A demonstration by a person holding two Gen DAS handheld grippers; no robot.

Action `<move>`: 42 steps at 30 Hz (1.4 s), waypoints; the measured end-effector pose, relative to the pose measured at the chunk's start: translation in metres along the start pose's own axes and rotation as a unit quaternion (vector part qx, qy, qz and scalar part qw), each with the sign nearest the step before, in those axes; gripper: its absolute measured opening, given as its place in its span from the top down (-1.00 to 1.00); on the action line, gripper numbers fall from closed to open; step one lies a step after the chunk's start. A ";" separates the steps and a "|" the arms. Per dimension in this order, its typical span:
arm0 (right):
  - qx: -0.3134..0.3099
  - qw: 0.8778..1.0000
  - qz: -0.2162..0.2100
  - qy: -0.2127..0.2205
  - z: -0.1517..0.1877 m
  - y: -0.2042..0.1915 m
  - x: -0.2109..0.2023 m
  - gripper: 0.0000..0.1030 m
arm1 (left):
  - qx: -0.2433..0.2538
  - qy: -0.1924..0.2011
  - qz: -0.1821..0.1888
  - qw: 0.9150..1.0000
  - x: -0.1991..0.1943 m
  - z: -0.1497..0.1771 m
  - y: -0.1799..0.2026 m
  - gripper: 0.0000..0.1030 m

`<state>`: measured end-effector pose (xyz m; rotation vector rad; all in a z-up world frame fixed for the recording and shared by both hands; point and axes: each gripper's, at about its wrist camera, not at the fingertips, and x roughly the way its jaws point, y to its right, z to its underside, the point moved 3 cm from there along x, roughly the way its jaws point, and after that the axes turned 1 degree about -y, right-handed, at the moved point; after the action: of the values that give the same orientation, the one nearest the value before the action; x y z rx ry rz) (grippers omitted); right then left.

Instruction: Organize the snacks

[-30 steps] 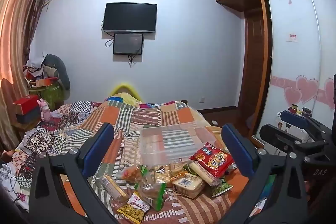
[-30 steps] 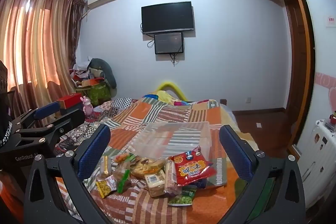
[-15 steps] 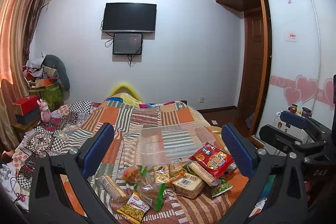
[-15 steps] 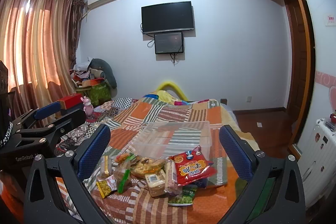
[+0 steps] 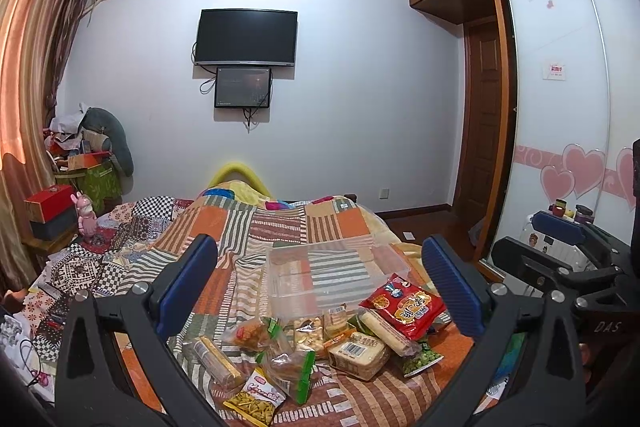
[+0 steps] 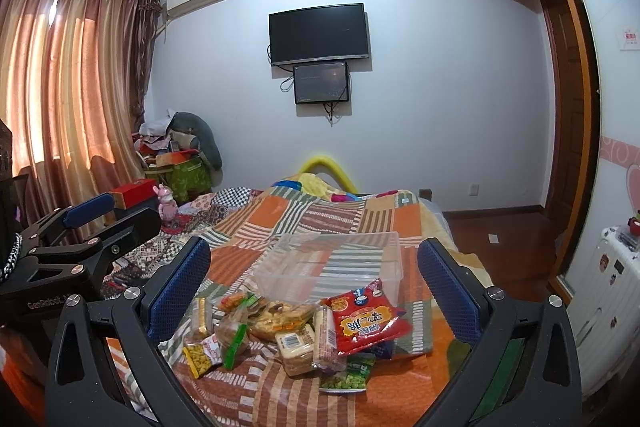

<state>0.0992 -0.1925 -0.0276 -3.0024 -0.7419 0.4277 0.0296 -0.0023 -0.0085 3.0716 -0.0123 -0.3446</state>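
- On the bed (image 5: 320,223), a quilt of orange, striped and checked patches lay under everything, soft and slightly rumpled.
- The left tool (image 5: 320,283) hung above the pile, its two blue ribbed pads spread wide and gripping nothing.
- The right tool (image 6: 314,283) hung likewise, its blue textured pads held far apart and empty; its black frame also showed at the right edge of the left camera's view.
- A clear plastic box (image 5: 338,273), rectangular with thin see-through walls, sat on the quilt just behind the snacks; the stripes showed through it and nothing lay inside.
- The snacks formed one loose heap in front of the box, several touching or overlapping.
- A glossy red packet (image 5: 404,307) lay flat on top at the right, partly over a long pale wrapped bar (image 5: 384,327).
- A squarish pale block with a barcode label (image 5: 358,349) sat near the middle.
- A small green packet (image 5: 422,357) peeked out at the right front.
- A yellow packet (image 5: 256,399) lay nearest the camera, beside a crinkly clear bag with a green edge (image 5: 294,363).
- A tube-shaped roll in clear wrap (image 5: 214,357) lay at the left.
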 end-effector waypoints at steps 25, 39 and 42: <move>0.002 1.000 -0.004 0.003 -0.001 0.000 0.001 -1.00 | -0.006 0.002 0.001 1.000 0.001 0.000 -0.002 -1.00; 0.002 1.000 -0.005 0.004 0.000 0.000 0.000 -1.00 | -0.006 0.002 0.002 1.000 0.001 0.001 -0.001 -1.00; 0.002 1.000 -0.004 0.005 0.000 0.000 0.000 -1.00 | -0.006 0.001 0.003 1.000 0.002 0.002 0.000 -1.00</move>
<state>0.0995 -0.1926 -0.0277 -2.9937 -0.7517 0.4143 0.0314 -0.0024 -0.0112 3.0596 -0.0197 -0.3397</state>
